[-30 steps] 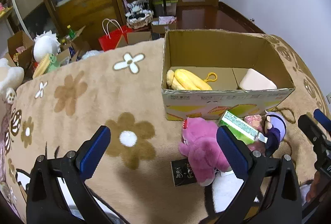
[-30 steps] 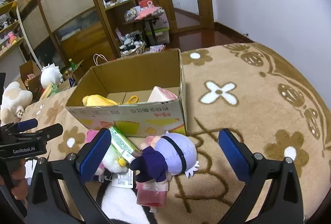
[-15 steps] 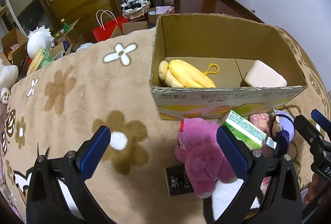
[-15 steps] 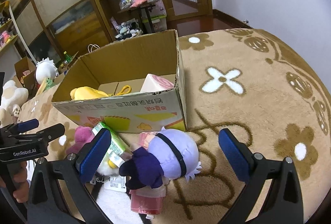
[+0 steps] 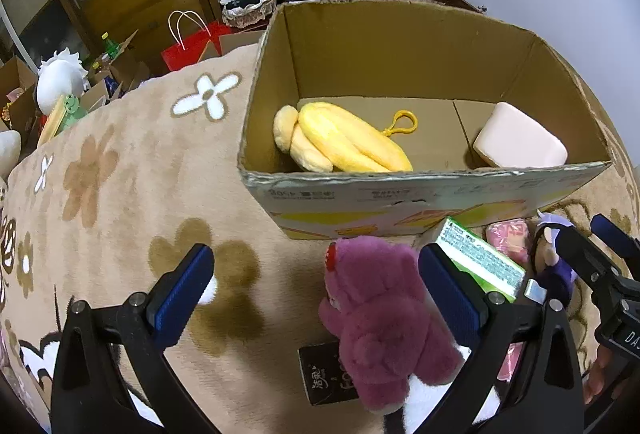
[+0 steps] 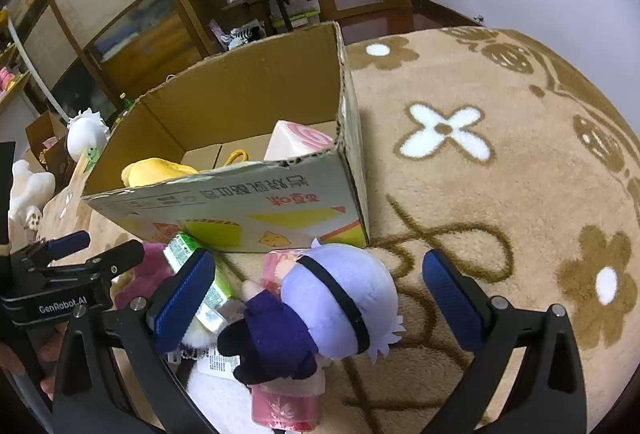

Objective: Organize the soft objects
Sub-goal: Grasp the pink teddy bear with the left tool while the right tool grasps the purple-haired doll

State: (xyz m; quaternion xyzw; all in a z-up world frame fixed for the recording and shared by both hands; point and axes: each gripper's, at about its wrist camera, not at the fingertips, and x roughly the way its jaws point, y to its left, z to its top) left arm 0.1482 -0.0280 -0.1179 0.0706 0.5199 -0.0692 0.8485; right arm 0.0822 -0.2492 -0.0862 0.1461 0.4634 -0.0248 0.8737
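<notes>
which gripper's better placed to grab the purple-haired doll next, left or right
Right, probably. The right gripper is open with the purple-haired doll lying between its fingers, in front of the cardboard box. The left gripper is open too, but lined up nearer the pink plush bear.

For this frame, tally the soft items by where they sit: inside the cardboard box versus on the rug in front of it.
Inside the cardboard box: 2, the yellow banana plush and the pink cushion.
On the rug, in front of the box: 3 clearly seen, the magenta bear, the purple-haired doll and the green pack; white and pink pieces beneath are partly hidden and left uncounted.
Total: 5.
</notes>
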